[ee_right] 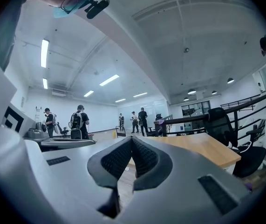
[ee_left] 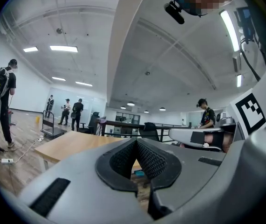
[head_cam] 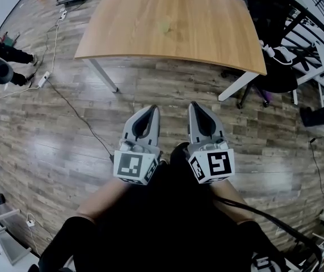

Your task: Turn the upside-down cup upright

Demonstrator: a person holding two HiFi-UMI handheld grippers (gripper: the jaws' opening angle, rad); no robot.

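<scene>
Left gripper (head_cam: 151, 111) and right gripper (head_cam: 195, 107) closed tight, holding nothing. Well apart from the cup (head_cam: 163, 25), far on the table (head_cam: 218, 38).

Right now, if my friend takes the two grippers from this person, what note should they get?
Left gripper: shut, nothing in it, held low in front of the person.
Right gripper: shut, empty, beside the left one.
Cup: a small pale shape on the wooden table, well apart from both grippers. It is too small to tell which way up it stands.
Done: nothing yet, the cup is untouched.
Left: step up to the table, grip the cup, turn it upright, set it down.
</scene>
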